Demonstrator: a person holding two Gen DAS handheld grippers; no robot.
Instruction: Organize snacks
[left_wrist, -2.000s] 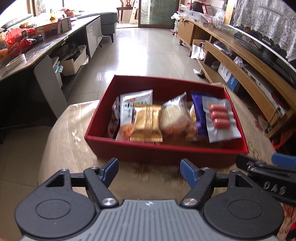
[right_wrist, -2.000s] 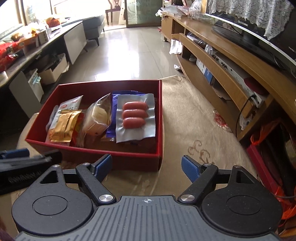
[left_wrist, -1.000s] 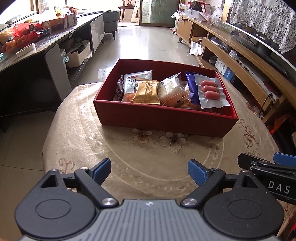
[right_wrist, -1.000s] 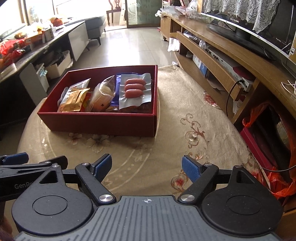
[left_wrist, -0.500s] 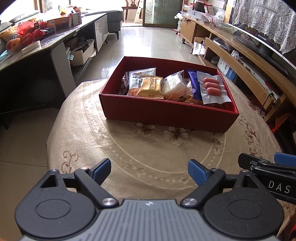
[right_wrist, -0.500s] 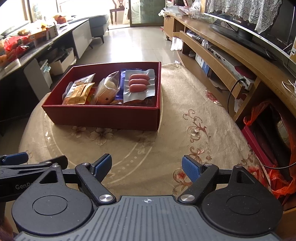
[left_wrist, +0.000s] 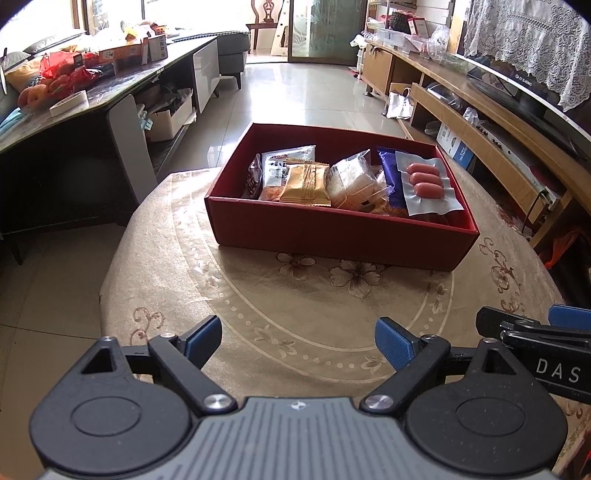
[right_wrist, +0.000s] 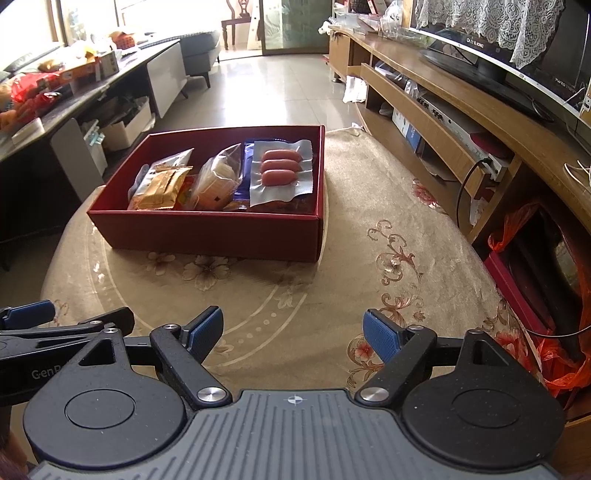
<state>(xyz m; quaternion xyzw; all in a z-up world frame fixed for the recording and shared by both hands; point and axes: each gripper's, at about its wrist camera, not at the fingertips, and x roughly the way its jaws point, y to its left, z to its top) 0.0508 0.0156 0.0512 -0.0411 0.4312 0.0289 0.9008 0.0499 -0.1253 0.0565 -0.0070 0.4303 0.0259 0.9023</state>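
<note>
A red box (left_wrist: 332, 230) (right_wrist: 207, 230) stands on a round table with a beige patterned cloth (left_wrist: 295, 306) (right_wrist: 354, 280). Inside lie a vacuum pack of three sausages (left_wrist: 424, 181) (right_wrist: 279, 170), a blue packet (left_wrist: 388, 173), a clear bag with a pale cake (left_wrist: 351, 181) (right_wrist: 218, 179), a gold packet (left_wrist: 306, 182) (right_wrist: 162, 186) and a white packet (left_wrist: 280, 166). My left gripper (left_wrist: 297, 341) hangs open over the bare cloth, well short of the box. My right gripper (right_wrist: 293, 332) is open too, with nothing between its fingers, to the right of the left one.
A dark long table (left_wrist: 55, 122) with fruit and boxes runs along the left. A wooden TV cabinet (right_wrist: 461, 110) with a screen lines the right wall. Red-orange bags (right_wrist: 554, 362) sit by the table's right edge. Tiled floor (left_wrist: 303, 92) stretches beyond the box.
Both grippers have drawn back from the box, which now sits farther off and smaller in view. In the last half second the views barely shift. Both grippers stay open and empty.
</note>
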